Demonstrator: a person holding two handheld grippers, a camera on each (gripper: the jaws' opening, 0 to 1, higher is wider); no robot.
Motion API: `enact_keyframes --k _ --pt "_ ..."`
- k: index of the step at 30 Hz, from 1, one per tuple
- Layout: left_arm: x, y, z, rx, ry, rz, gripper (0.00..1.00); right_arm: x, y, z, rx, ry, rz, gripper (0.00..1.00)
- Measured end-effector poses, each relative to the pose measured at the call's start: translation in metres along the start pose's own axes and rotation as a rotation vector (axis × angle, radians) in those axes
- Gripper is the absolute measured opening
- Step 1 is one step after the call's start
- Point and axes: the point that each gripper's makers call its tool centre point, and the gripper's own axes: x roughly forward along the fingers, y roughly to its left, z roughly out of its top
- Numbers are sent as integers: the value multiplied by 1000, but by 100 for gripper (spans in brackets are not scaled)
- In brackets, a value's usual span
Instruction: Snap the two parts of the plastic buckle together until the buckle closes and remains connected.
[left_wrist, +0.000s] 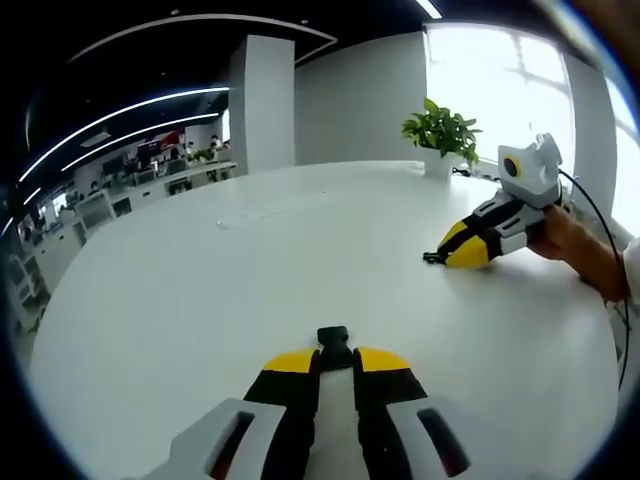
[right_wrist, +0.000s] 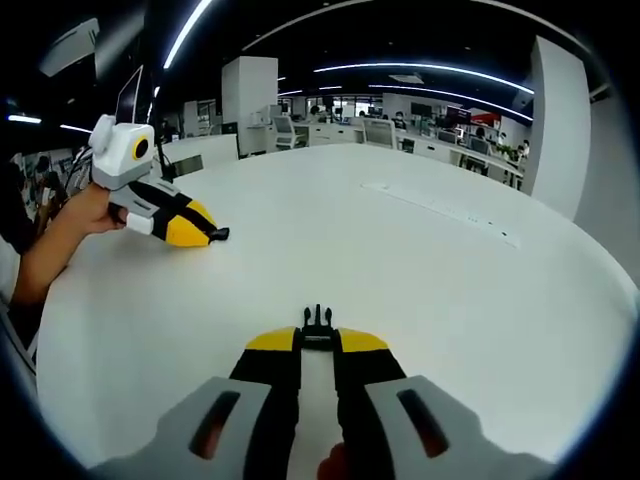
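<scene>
1. While we searched both views for brands or labels, we found no writing we could read on the buckle parts, the tools or the counter (left_wrist: 200, 300).
2. We saw the left tool (left_wrist: 335, 358) clenched on the socket half of the buckle (left_wrist: 333, 341), a small black block with a squared end poking out past the yellow tips.
3. We saw the right tool (right_wrist: 317, 338) clenched on the pronged half of the buckle (right_wrist: 317, 323), black, with thin prongs showing beyond the tips.
4. Each part's long axis ran along its tool's jaws and pointed forward, away from the camera, low over the white counter.
5. The two tools were well apart, each held by a hand (left_wrist: 565, 238), their tips angled toward one another.
6. A potted plant (left_wrist: 440, 135) stood at the counter's far edge.
</scene>
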Motion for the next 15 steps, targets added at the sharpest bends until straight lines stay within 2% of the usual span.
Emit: enact_keyframes --k 15 --pt "1 1 1 0 -3 1 13 1 0 0 -6 -5 5 13"
